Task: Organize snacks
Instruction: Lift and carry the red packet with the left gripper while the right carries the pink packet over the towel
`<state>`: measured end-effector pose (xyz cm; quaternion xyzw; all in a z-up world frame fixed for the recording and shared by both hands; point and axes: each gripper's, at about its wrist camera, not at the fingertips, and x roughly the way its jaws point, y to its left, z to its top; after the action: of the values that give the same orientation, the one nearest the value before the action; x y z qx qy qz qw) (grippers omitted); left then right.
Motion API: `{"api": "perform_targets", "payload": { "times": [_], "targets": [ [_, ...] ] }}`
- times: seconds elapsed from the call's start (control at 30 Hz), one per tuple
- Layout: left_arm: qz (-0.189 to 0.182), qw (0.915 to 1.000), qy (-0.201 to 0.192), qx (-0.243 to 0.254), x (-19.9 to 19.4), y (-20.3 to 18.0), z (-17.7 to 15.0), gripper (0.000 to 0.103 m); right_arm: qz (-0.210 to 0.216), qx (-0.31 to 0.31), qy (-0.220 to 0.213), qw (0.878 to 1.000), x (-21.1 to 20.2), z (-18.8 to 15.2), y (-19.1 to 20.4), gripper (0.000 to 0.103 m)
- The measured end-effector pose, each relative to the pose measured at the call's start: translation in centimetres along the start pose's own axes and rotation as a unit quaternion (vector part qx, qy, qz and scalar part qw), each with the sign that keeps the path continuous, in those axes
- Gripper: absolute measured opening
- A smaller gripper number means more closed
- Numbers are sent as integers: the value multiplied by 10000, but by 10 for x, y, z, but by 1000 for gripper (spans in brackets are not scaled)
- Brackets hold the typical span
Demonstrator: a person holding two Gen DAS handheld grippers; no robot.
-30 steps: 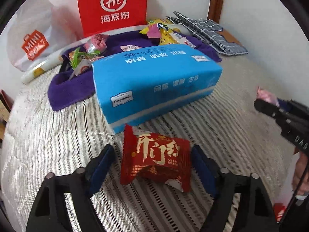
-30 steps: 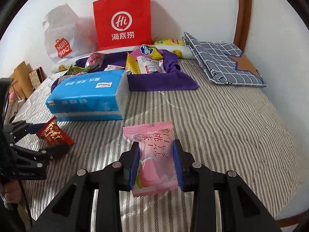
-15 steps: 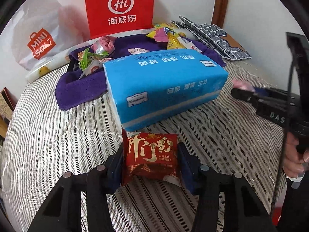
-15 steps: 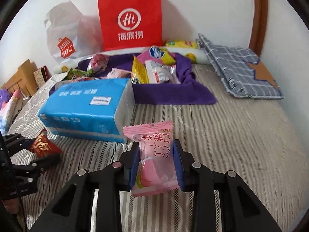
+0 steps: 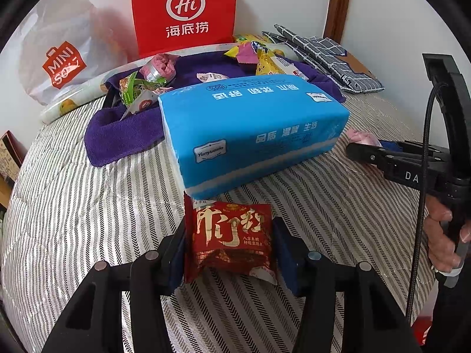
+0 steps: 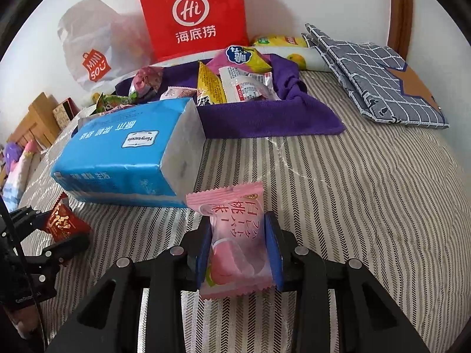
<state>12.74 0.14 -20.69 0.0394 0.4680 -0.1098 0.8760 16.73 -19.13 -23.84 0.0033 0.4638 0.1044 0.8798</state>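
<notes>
My left gripper (image 5: 231, 231) is shut on a red snack packet (image 5: 232, 244) with gold lettering, low over the striped bedcover (image 5: 88, 235), just in front of the blue tissue pack (image 5: 250, 129). The right gripper (image 6: 238, 235) is shut on a pink peach-sweet packet (image 6: 235, 253), close to the tissue pack's (image 6: 129, 153) white end. From the right wrist view the left gripper (image 6: 59, 232) and its red packet (image 6: 63, 223) show at the lower left. The right gripper (image 5: 368, 153) with the pink packet (image 5: 362, 139) shows at the right in the left wrist view.
Behind the tissue pack a purple towel (image 6: 265, 117) holds several loose snacks. A red paper bag (image 5: 184, 11) and a white plastic bag (image 5: 61, 58) stand against the wall. A folded grey checked cloth (image 6: 376, 76) lies at the back right. A hand (image 5: 441, 235) grips the right gripper's handle.
The left jaws closed in from wide apart onto the red packet. The right gripper carried the pink packet forward and left, nearer the tissue pack.
</notes>
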Motion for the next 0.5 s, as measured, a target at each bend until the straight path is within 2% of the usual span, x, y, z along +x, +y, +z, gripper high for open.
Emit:
{"api": "perform_targets", "payload": {
  "times": [0.27,0.5],
  "targets": [
    [-7,10000,-8,-11,0,0,-1,51,-161,-106,29,9998,2,1,5,35],
    [-10,10000,-8,-11,-1,1,0,50,-13,61,2,10000,1,2,-2,35]
  ]
}}
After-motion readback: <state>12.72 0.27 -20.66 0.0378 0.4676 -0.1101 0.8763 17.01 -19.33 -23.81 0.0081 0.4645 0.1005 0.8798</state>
